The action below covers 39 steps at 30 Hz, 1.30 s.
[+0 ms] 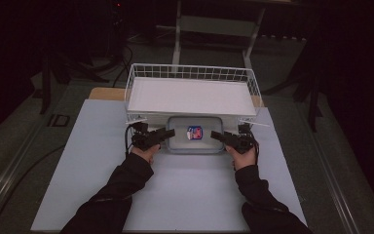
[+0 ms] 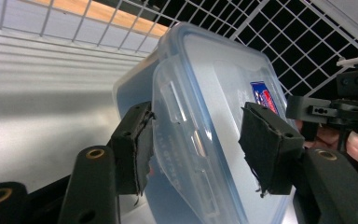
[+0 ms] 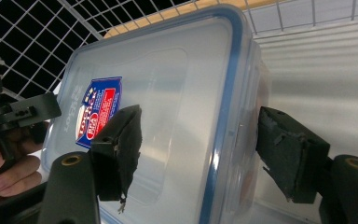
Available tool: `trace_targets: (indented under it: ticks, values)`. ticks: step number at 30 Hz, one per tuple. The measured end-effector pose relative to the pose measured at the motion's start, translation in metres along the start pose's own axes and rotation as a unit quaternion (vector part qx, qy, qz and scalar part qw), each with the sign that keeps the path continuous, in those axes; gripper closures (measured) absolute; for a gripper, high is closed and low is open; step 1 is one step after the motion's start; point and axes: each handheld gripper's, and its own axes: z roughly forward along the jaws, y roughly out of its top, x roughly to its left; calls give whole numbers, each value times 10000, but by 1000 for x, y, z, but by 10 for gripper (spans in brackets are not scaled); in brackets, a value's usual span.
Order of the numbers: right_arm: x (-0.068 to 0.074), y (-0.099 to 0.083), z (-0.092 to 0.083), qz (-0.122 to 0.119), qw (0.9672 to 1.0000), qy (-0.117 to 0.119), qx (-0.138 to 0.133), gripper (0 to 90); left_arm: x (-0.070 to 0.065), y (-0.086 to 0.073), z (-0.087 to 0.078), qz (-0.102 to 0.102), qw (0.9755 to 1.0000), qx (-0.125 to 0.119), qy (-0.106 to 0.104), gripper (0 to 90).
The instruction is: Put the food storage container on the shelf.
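A clear plastic container (image 1: 195, 141) with a blue-rimmed lid and a red and blue label (image 1: 194, 132) lies on the white board, right in front of the wire basket. My left gripper (image 1: 168, 132) is at its left end and my right gripper (image 1: 216, 135) at its right end. In the left gripper view the jaws (image 2: 200, 149) straddle the lid's edge and latch flap on the container (image 2: 214, 84); one pad (image 2: 135, 149) is against the flap, the other stands over the lid. In the right gripper view the jaws (image 3: 198, 149) stand open around the container's (image 3: 168, 74) rim.
A white wire basket (image 1: 190, 73) with a flat white floor stands just behind the container. The white board (image 1: 185, 195) covers the table toward the person. A wooden table edge (image 1: 107, 93) shows at the back left. Dark floor and stands surround the table.
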Motion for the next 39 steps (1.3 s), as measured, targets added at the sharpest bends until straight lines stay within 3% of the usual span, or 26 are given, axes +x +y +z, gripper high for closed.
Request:
trace_targets:
  ticks: [8,9,17,19,23,26,30,32,36,39]
  values:
    - [2,1,1,19,9999,-110,-21,313,1,-1,2,52,9999,-21,108,407]
    - [6,2,2,-87,9996,-258,-29,325,1,-2,3,18,9999,-28,118,388]
    - [12,2,1,-257,9987,-437,-44,322,-3,-1,1,87,9997,-31,247,354]
    - [14,1,-1,-393,9981,-463,-92,322,-6,-2,-2,304,9993,-29,235,322]
    - [18,0,-5,-533,9971,-535,-101,321,-11,-4,-5,544,9983,-86,193,271]
    - [24,-2,-13,-729,9954,-591,-209,327,-19,-6,-8,881,9958,-46,235,156]
    - [33,-5,-21,-869,9943,-554,-281,332,-26,-7,-16,967,9952,-16,168,113]
    - [38,-6,-25,-926,9940,-498,-292,341,-30,-8,-21,986,9951,-32,11,78]
    - [54,-12,-29,-1163,9926,-318,-168,434,-38,-13,-29,1177,9926,280,-119,21]
    - [63,-18,-29,-1270,9918,-121,-47,534,-43,-18,-34,1275,9911,371,-112,11]
